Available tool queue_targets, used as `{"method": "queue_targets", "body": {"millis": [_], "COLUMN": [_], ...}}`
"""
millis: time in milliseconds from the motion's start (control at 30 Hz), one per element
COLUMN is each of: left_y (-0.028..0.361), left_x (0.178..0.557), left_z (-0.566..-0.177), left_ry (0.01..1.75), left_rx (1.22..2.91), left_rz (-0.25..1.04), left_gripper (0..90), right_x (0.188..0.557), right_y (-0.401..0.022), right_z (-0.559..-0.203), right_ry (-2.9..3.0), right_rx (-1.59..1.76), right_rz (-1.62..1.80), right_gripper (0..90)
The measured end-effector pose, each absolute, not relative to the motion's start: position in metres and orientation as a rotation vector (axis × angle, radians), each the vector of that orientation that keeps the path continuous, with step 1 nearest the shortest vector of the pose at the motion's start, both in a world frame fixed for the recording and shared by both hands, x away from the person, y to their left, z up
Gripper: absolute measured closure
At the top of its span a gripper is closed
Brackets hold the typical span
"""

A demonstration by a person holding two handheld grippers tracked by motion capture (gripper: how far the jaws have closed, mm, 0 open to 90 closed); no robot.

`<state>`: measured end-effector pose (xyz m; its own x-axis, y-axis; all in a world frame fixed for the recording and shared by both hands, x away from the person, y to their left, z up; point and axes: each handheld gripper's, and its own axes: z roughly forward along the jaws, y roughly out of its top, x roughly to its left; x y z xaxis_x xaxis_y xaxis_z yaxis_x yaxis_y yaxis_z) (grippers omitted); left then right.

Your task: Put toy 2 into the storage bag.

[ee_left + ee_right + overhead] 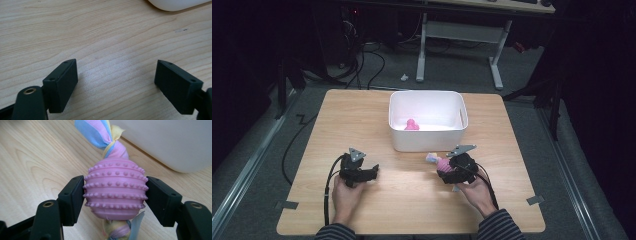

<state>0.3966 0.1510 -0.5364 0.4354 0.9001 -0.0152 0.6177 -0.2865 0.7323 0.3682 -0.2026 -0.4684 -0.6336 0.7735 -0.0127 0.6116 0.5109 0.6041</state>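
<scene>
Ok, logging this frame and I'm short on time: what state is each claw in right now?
Left claw: open, nothing between its jaws, over bare table.
Right claw: shut on the pink toy.

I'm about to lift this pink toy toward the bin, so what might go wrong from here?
The right tool grips the pink studded ball only at its rounded sides, so it may slip out. The knotted cloth tails hang loose and could catch on the white bin wall close beside them.
</scene>
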Motion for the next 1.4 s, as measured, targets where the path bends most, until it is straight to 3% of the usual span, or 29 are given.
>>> {"method": "queue_targets", "body": {"millis": [1400], "left_y": [0.151], "left_x": [0.397], "left_z": [-0.536], "left_ry": [1.274], "left_rx": [2.016], "left_rz": [0.537], "left_gripper": [19.0], "right_x": [0.365], "right_y": [-0.233], "right_z": [-0.404], "right_ry": [2.484], "right_rx": [1.102], "right_rz": [0.982], "right_gripper": [34.3]}}
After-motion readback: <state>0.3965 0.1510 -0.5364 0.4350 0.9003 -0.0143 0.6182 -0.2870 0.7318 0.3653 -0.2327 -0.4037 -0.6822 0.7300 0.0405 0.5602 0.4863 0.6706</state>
